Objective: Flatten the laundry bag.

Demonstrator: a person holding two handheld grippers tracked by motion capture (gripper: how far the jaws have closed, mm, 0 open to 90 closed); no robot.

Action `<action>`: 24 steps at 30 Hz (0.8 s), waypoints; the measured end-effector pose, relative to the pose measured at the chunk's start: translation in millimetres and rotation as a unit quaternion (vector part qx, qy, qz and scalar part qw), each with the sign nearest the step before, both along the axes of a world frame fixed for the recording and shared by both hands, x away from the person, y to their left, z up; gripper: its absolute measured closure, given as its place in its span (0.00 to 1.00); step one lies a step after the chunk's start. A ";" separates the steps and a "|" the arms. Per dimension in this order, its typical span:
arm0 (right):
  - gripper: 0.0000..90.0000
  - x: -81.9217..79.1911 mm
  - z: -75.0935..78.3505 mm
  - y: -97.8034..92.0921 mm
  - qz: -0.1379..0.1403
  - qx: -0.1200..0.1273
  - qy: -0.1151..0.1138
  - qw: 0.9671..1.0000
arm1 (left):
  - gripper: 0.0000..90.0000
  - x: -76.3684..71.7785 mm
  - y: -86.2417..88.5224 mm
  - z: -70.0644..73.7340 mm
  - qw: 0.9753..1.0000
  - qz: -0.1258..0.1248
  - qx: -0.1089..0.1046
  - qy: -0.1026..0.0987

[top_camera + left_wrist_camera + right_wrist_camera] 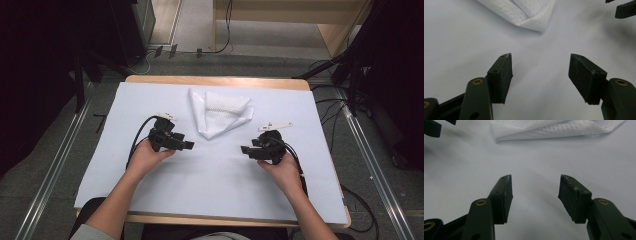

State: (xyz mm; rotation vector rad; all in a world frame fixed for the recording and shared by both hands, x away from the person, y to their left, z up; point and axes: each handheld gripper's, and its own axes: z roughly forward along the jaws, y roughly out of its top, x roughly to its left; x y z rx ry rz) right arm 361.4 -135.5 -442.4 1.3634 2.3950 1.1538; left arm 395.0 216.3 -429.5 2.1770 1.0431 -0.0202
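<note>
Though no writing can be read anywhere, the folded white mesh-textured cloth (219, 113) lies mid-table on the white sheet (210, 185), its top cut off in both gripper views. The left gripper (189, 145) and right gripper (244, 149) flank it, jaws spread, empty.

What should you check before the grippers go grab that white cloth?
1. Left gripper open and holding nothing: ok.
2. Right gripper open and holding nothing: ok.
3. White cloth lies folded on the table cover, nothing on top of it: ok.
4. Bare cover between each gripper and the cloth: ok.
5. Grippers apart from each other: ok.
6. How many layers the cloth's near corner has: cannot tell.
</note>
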 end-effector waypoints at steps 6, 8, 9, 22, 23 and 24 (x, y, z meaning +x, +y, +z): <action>0.51 1.0 -0.1 -0.3 -0.004 0.003 0.002 1.000 | 0.41 0.1 0.0 0.1 1.000 0.000 -0.004 0.000; 0.52 3.6 -0.2 -1.2 -0.006 0.012 0.001 1.000 | 0.41 0.3 0.0 0.2 1.000 0.000 -0.003 -0.001; 0.52 4.2 0.1 -1.4 -0.007 0.011 0.002 1.000 | 0.41 0.3 0.0 0.2 1.000 0.000 -0.003 -0.001; 0.52 17.7 12.5 11.7 -0.006 0.016 0.002 1.000 | 0.41 -3.9 5.5 4.1 1.000 0.003 -0.008 -0.003; 0.52 17.7 12.5 11.7 -0.006 0.016 0.002 1.000 | 0.41 -4.5 6.6 4.8 1.000 0.002 -0.009 -0.005; 0.52 19.9 13.8 13.6 -0.004 0.019 0.003 1.000 | 0.41 -5.2 8.1 5.9 1.000 0.002 -0.009 -0.006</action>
